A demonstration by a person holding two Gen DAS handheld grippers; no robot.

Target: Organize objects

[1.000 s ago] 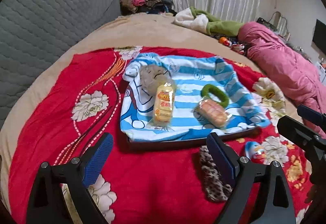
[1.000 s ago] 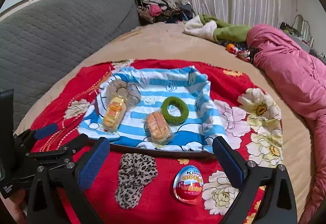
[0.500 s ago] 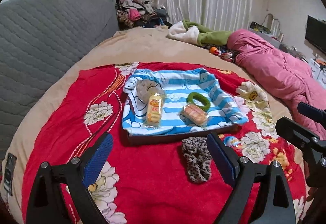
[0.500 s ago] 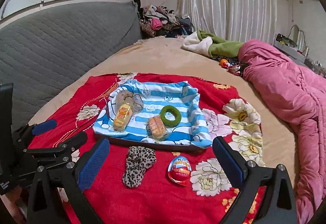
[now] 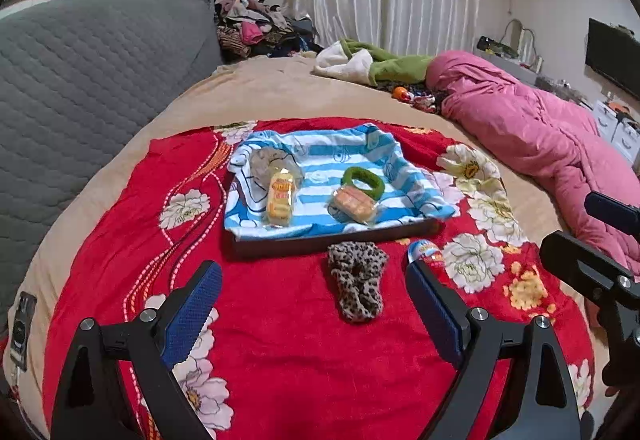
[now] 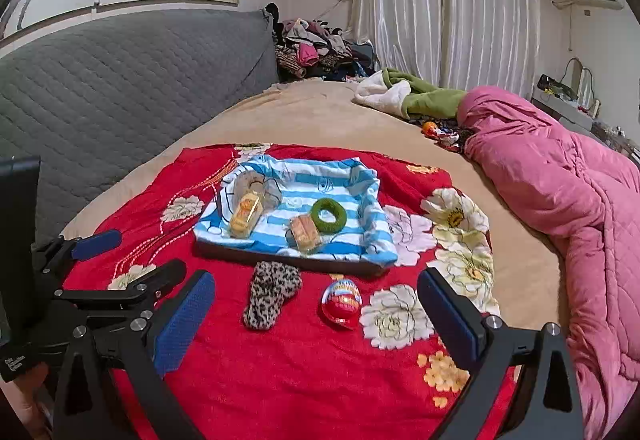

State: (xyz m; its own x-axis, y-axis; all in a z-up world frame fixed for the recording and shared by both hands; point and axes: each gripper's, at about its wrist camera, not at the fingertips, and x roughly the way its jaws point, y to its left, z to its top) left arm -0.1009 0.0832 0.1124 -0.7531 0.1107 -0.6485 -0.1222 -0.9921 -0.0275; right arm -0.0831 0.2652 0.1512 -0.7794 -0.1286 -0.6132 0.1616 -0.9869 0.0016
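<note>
From the left wrist, the left gripper (image 5: 314, 314) hung with fingers wide apart and empty above the red blanket (image 5: 280, 340). A leopard scrunchie (image 5: 357, 279) and a toy egg (image 5: 426, 252) lay just before the tray (image 5: 320, 240).

From the right wrist, the right gripper (image 6: 316, 316) was likewise spread and empty. The tray held two snack packs (image 6: 245, 218) and a green ring (image 6: 329, 215).

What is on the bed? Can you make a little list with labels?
surface: red floral blanket
tray: blue striped cloth-lined tray
in tray: green hair tie, two wrapped snacks, grey scrunchie
outside tray: leopard scrunchie, Kinder egg
left gripper: open, empty
right gripper: open, empty
</note>
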